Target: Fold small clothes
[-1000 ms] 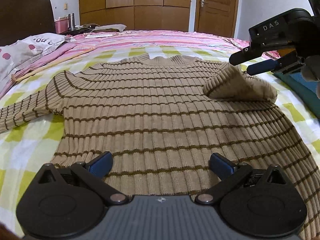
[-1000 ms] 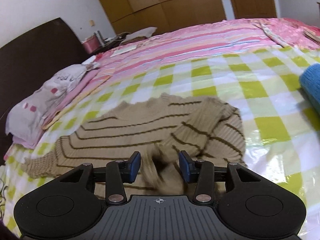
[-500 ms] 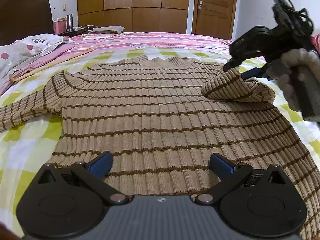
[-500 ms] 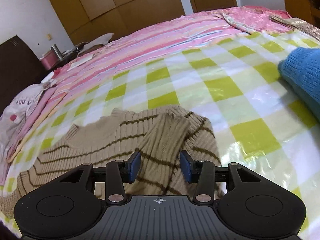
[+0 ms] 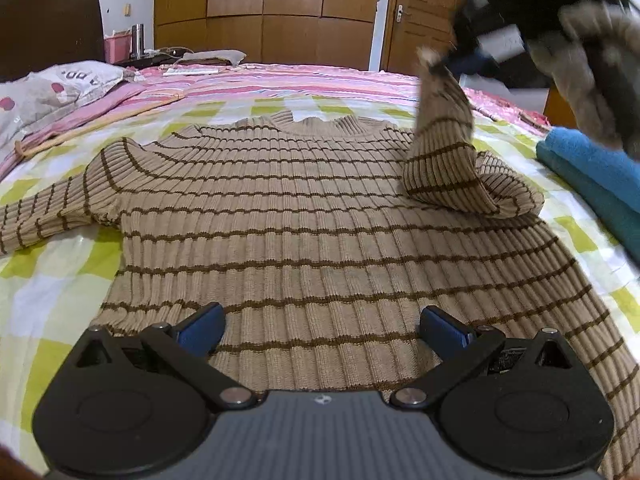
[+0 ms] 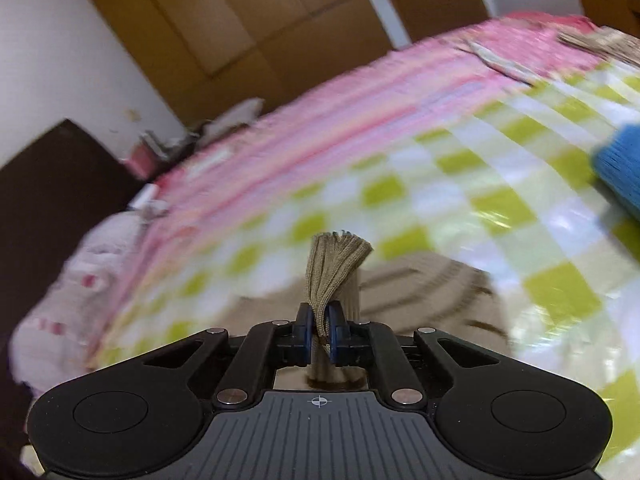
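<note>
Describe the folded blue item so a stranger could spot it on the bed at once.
Start at the bed's green-and-white checked cover, where a tan striped sweater lies spread flat. Beyond the sweater's lifted sleeve, at the cover's right edge, lies the folded blue knit. It is the only solid blue thing there, with no stripes and already folded.

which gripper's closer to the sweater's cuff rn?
Right. The right gripper is closing on the cuff, pinched between its pads. The left gripper hovers open at the hem.
</note>
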A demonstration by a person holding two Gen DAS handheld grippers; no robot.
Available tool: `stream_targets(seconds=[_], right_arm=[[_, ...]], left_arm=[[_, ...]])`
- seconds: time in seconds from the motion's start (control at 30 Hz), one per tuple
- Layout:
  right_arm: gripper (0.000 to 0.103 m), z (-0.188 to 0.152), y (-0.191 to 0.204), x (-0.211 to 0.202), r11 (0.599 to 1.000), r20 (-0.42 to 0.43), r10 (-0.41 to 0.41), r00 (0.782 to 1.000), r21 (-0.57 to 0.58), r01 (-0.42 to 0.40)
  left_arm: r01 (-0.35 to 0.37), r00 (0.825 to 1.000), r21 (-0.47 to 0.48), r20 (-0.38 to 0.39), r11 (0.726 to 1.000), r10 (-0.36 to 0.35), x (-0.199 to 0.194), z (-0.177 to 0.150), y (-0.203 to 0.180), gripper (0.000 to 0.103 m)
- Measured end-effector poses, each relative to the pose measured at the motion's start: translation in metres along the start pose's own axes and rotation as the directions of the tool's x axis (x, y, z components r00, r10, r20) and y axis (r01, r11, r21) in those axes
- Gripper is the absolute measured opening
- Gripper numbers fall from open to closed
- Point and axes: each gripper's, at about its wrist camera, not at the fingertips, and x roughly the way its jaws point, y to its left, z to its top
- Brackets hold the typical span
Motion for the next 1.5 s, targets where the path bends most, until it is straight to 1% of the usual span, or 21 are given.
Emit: stream_targets(seconds=[0.07,0.17,0.27,0.3,0.37,0.43,0.5,0.57,0.63,0.7,0.83,0.9,0.93,1.0,1.03,1.1,1.17,1.23,1.33,1.43,1.5], right_arm=[[0.009,0.000,0.027,0.000,0.999,-0.008,0.049,0.999,-0.020,-0.049],[0.009,-0.009,0.072,0.008,0.991,-0.048,0.118,0.992,-0.064,-0.120],[0.010,-0.030,0.107,0.024,0.976,-0.157,0.157,0.975,-0.127,-0.178],[0.012,-0.038,0.118,0.028,0.966,-0.198,0.169,0.966,-0.162,-0.202],[0.013,-0.053,0.130,0.031,0.952,-0.249,0.177,0.952,-0.203,-0.230],[0.013,-0.061,0.132,0.028,0.944,-0.263,0.184,0.947,-0.221,-0.245],[0.013,-0.059,0.125,0.023,0.945,-0.247,0.171,0.954,-0.233,-0.230],[0.013,-0.054,0.110,0.014,0.948,-0.217,0.132,0.967,-0.256,-0.187],[0.013,-0.052,0.088,0.005,0.950,-0.185,0.069,0.980,-0.288,-0.122],[0.013,-0.052,0.065,-0.001,0.942,-0.145,-0.018,0.989,-0.334,-0.032],[0.013,-0.057,0.013,-0.008,0.936,-0.122,-0.149,0.981,-0.336,0.100],[0.013,-0.062,-0.010,-0.007,0.936,-0.137,-0.184,0.973,-0.328,0.130],[0.013,-0.066,-0.019,-0.004,0.936,-0.162,-0.194,0.967,-0.325,0.133],[0.013,-0.077,-0.031,0.003,0.939,-0.228,-0.201,0.952,-0.320,0.122],[0.013,-0.082,-0.032,-0.001,0.940,-0.208,-0.189,0.960,-0.322,0.116],[0.014,-0.087,-0.023,-0.005,0.920,-0.200,-0.191,0.961,-0.377,0.104],[0.014,-0.086,-0.016,-0.010,0.916,-0.204,-0.181,0.962,-0.391,0.089],[0.014,-0.087,-0.002,-0.013,0.905,-0.191,-0.146,0.971,-0.422,0.053],[0.017,-0.094,0.032,-0.007,0.864,-0.197,-0.083,0.977,-0.503,-0.027],[0.020,-0.104,0.065,0.009,0.821,-0.236,-0.016,0.972,-0.558,-0.122],[0.035,-0.116,0.087,0.018,0.769,-0.269,0.029,0.963,-0.609,-0.193]], left_arm=[[0.012,1.000,-0.019,-0.001,1.000,-0.012,-0.002,0.001,0.003,0.103],[0.020,1.000,-0.040,0.000,0.999,-0.020,-0.004,0.002,0.007,0.103],[0.020,1.000,-0.049,0.001,0.999,-0.020,-0.006,0.002,0.011,0.103],[0.017,1.000,-0.051,0.003,0.999,-0.017,-0.007,0.002,0.012,0.103],[0.015,1.000,-0.051,0.006,0.999,-0.015,-0.007,0.002,0.014,0.103],[0.021,1.000,-0.059,0.009,0.998,-0.021,-0.008,0.001,0.016,0.103],[0.031,0.999,-0.069,0.014,0.997,-0.030,-0.009,0.001,0.018,0.103],[0.033,0.999,-0.071,0.018,0.997,-0.031,-0.009,0.002,0.021,0.103],[0.028,0.999,-0.069,0.023,0.997,-0.027,-0.010,0.003,0.021,0.103],[0.017,0.999,-0.064,0.031,0.998,-0.015,-0.011,0.004,0.021,0.103],[-0.019,0.999,-0.034,0.050,0.999,0.021,-0.013,0.005,0.020,0.103],[-0.032,0.998,-0.032,0.051,0.999,0.033,-0.012,0.006,0.021,0.103],[-0.035,0.998,-0.034,0.047,0.999,0.036,-0.011,0.007,0.022,0.103],[-0.039,0.998,-0.038,0.039,0.999,0.040,-0.009,0.007,0.024,0.103],[-0.043,0.998,-0.039,0.037,0.998,0.044,-0.009,0.007,0.025,0.103],[-0.052,0.998,-0.037,0.040,0.998,0.053,-0.009,0.008,0.027,0.103],[-0.060,0.997,-0.033,0.046,0.998,0.062,-0.010,0.009,0.030,0.103],[-0.075,0.995,-0.032,0.057,0.997,0.077,-0.012,0.011,0.033,0.103],[-0.104,0.992,-0.032,0.072,0.994,0.106,-0.014,0.012,0.040,0.103],[-0.126,0.989,-0.044,0.074,0.991,0.129,-0.014,0.014,0.049,0.103],[-0.130,0.988,-0.057,0.074,0.990,0.134,-0.014,0.016,0.055,0.103]])
